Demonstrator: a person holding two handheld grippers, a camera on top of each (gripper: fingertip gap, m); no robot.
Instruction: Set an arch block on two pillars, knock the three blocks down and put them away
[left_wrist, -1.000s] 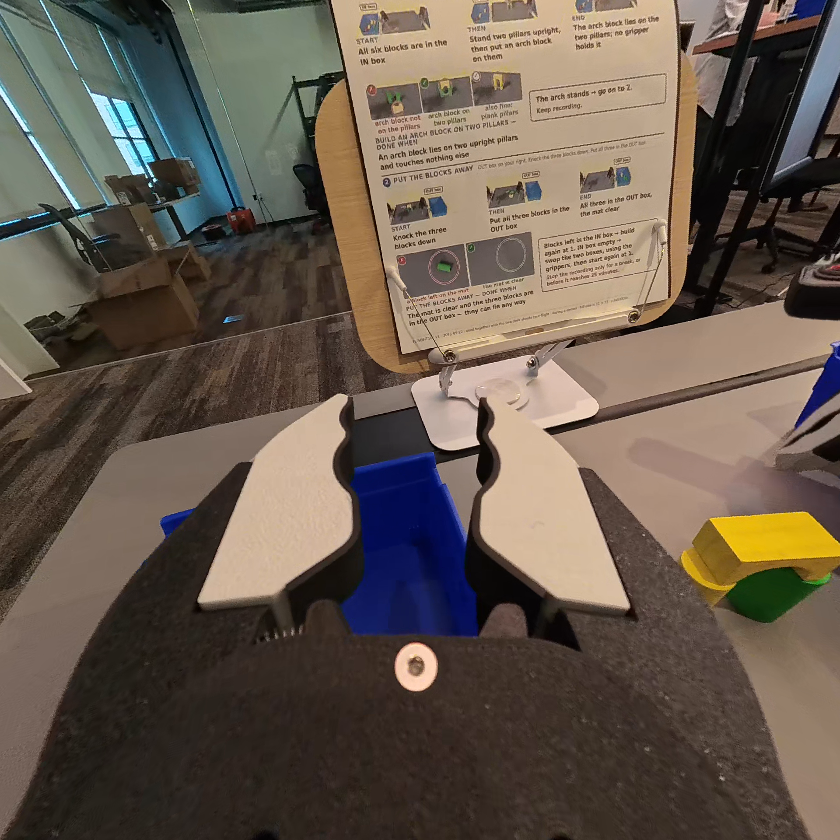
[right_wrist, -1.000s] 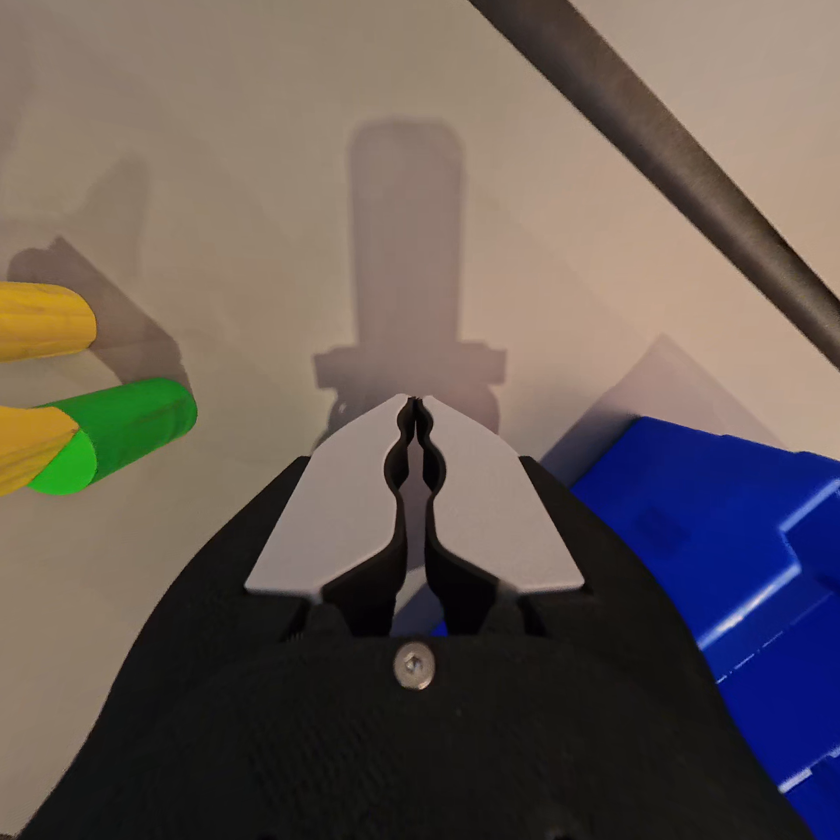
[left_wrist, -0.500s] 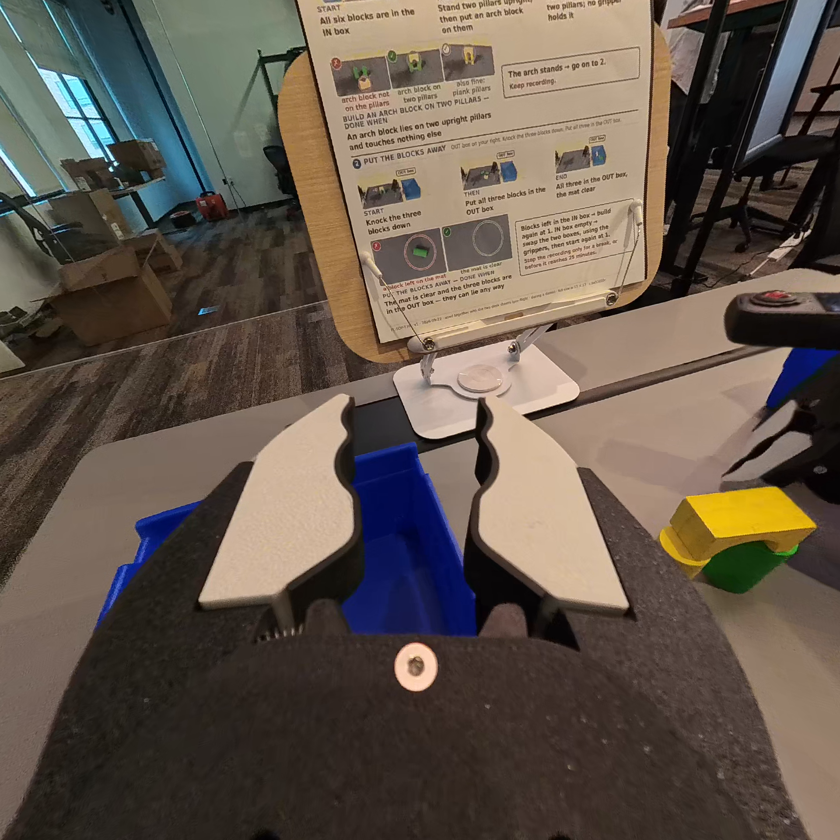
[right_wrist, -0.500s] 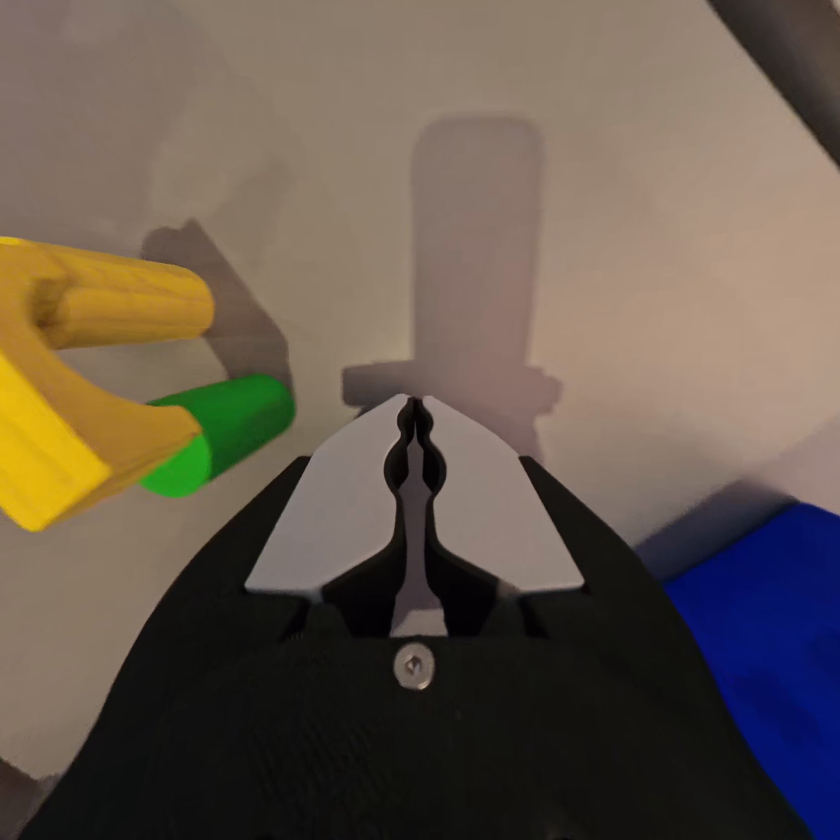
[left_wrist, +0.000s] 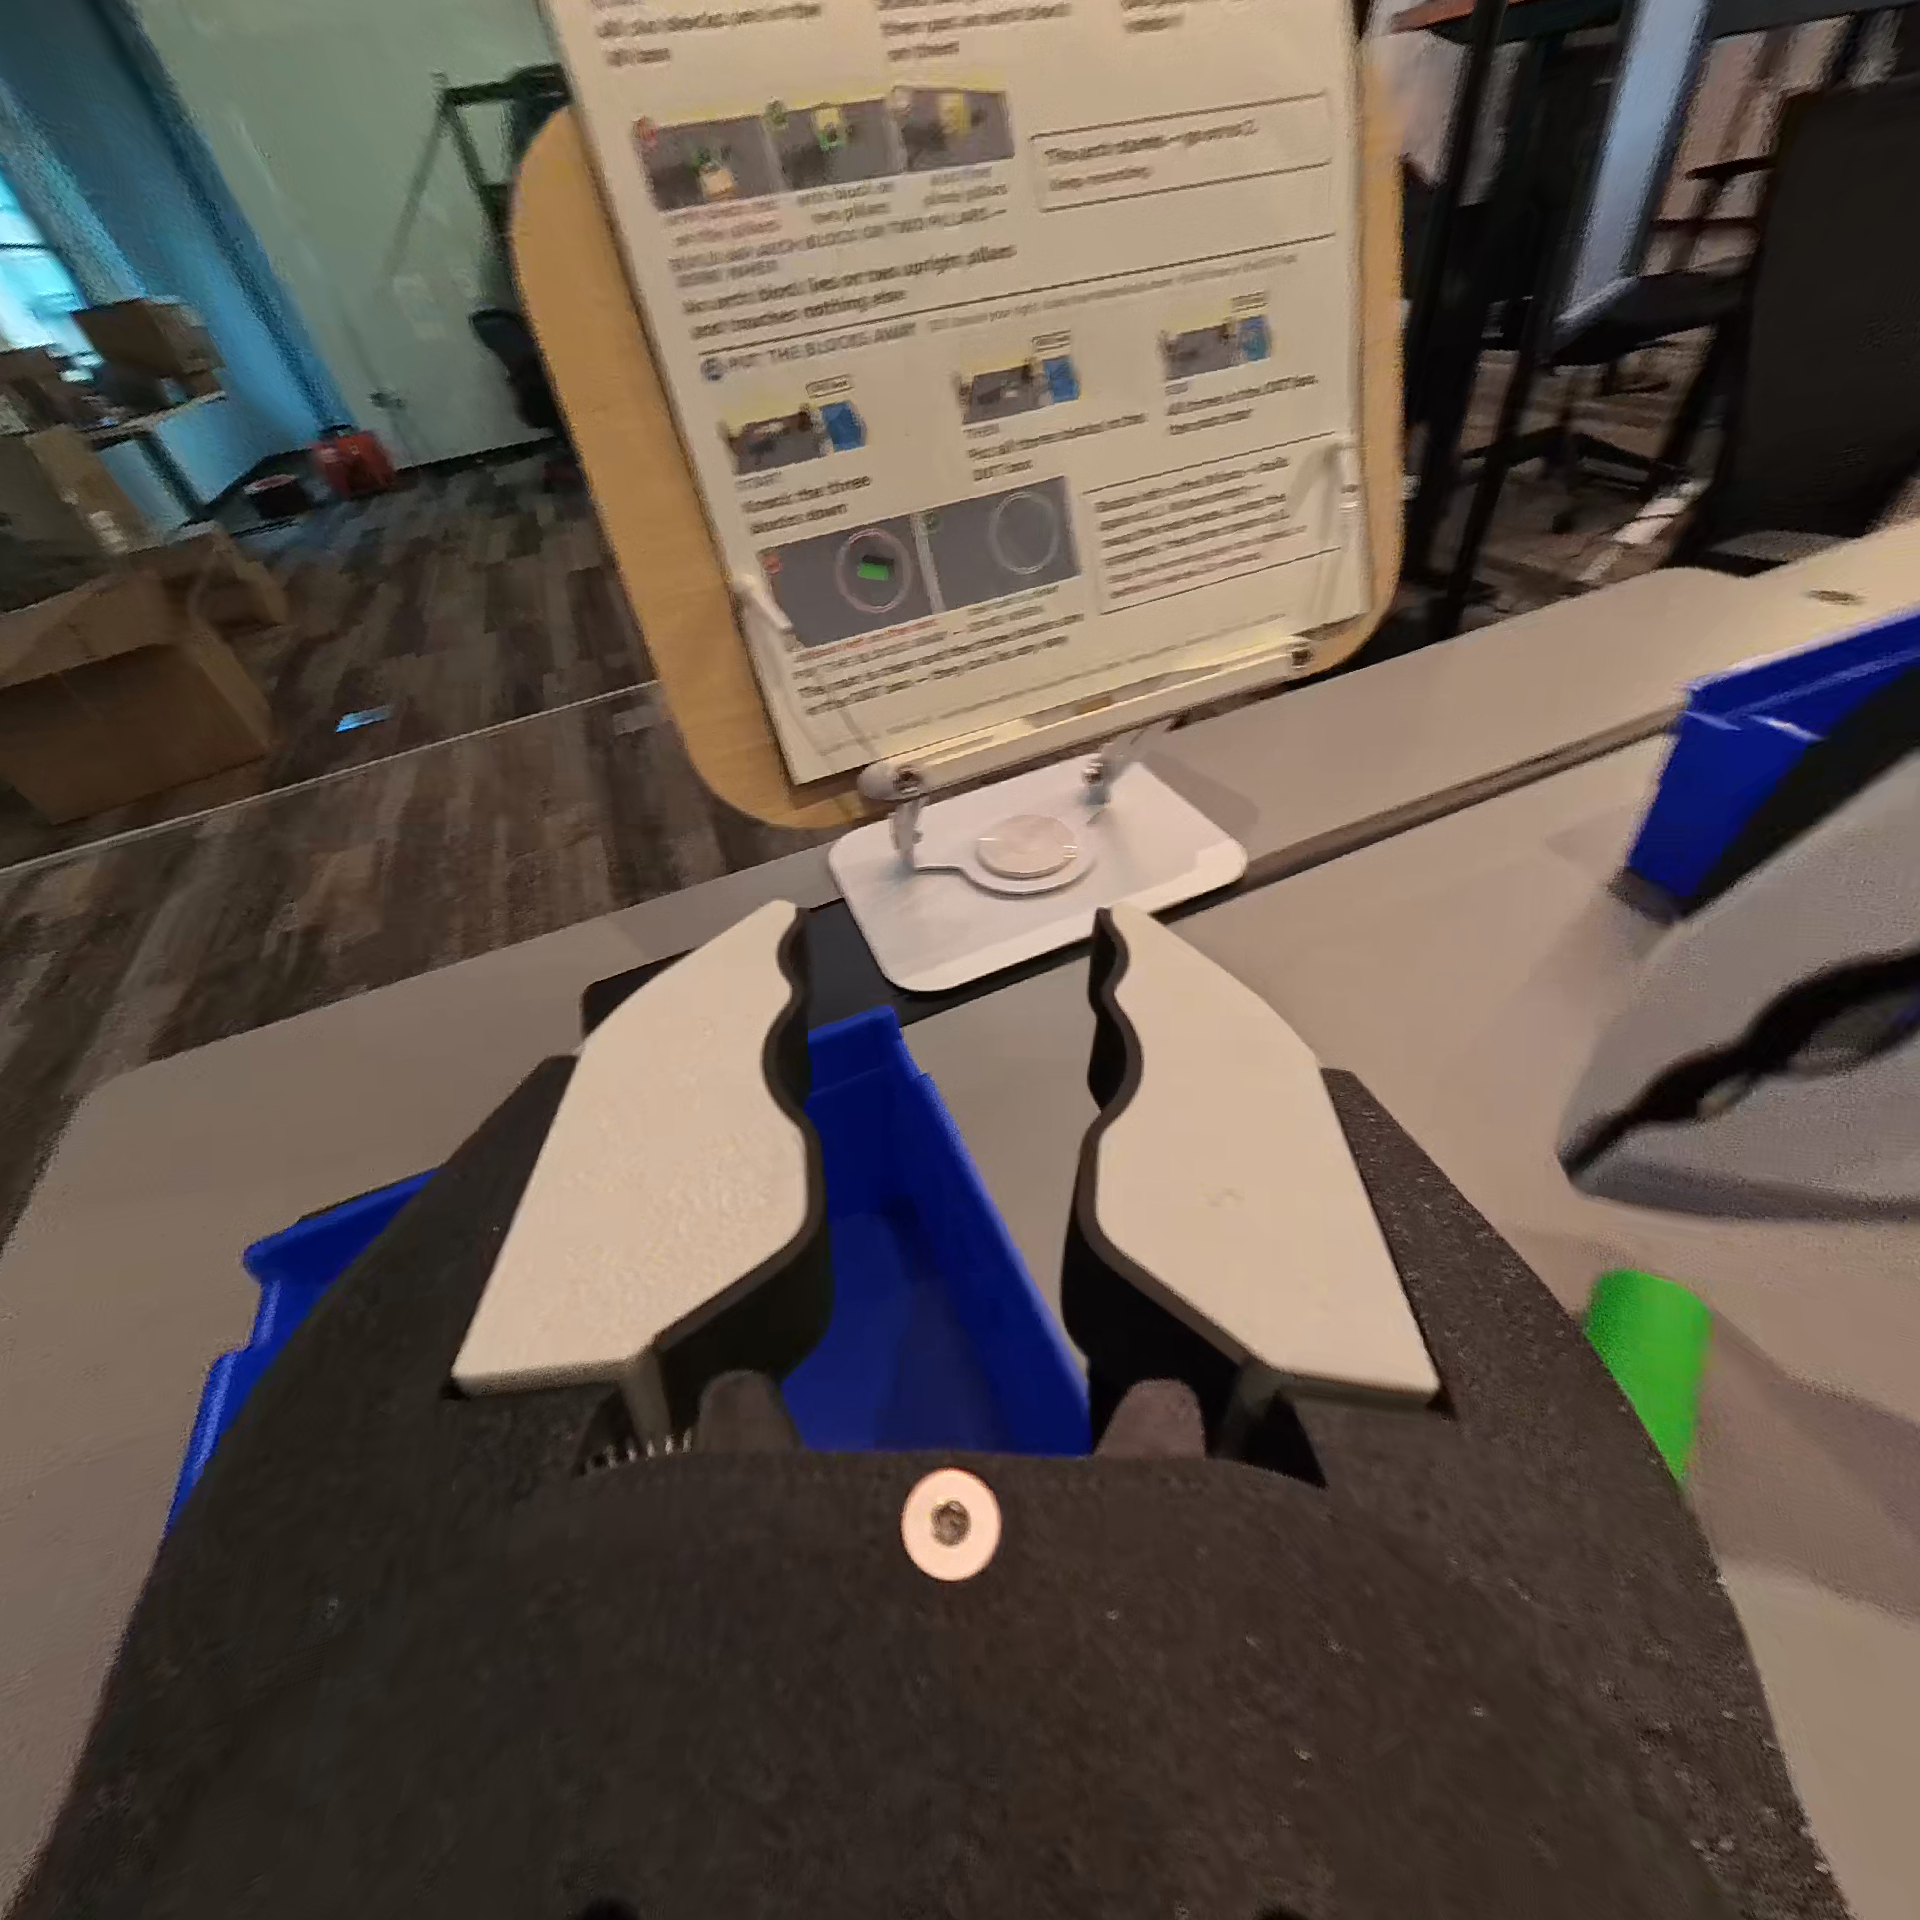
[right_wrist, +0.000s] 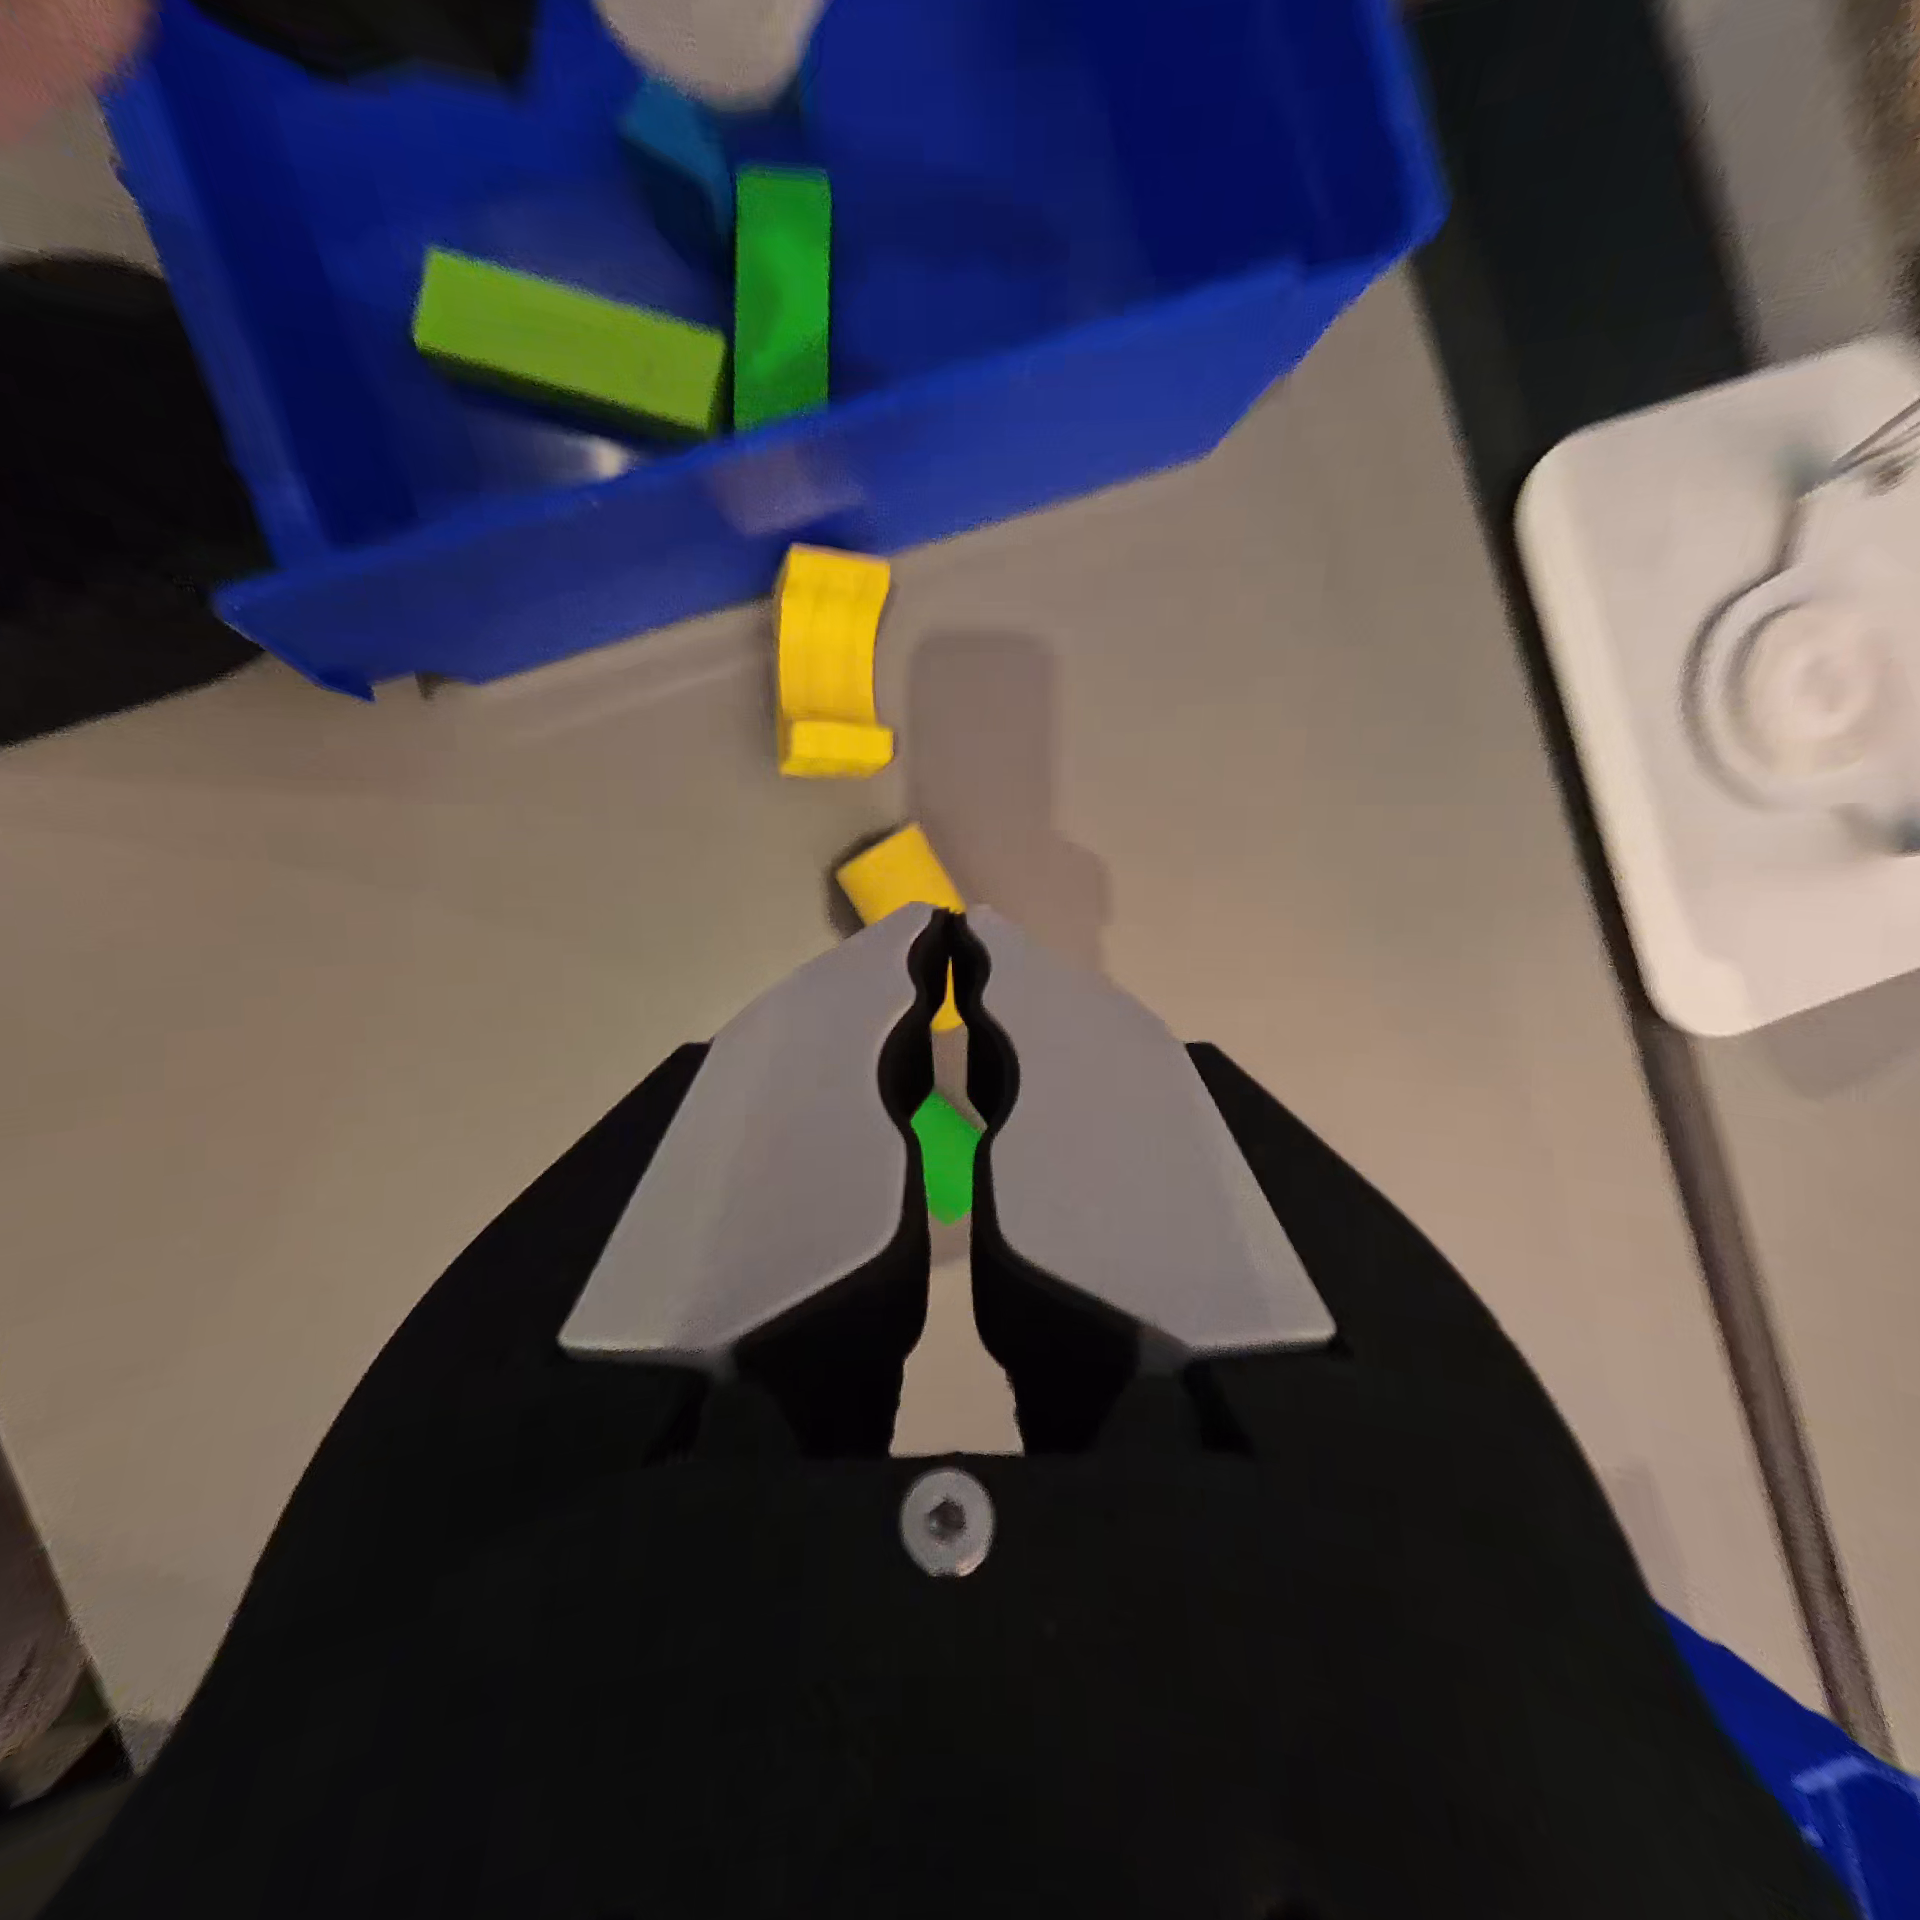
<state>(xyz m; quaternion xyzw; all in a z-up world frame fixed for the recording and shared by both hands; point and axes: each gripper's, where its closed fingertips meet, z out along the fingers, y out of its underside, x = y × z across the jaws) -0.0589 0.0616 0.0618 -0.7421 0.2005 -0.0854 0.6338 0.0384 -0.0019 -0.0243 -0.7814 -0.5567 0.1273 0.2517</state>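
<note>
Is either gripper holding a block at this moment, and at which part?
No. The left gripper is open and empty; the right gripper is shut above the fallen blocks.

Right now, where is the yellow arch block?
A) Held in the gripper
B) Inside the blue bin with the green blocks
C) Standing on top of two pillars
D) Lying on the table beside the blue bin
D: in the right wrist view the yellow arch block lies on the grey table just outside the wall of the blue bin, with no pillars under it.
</note>
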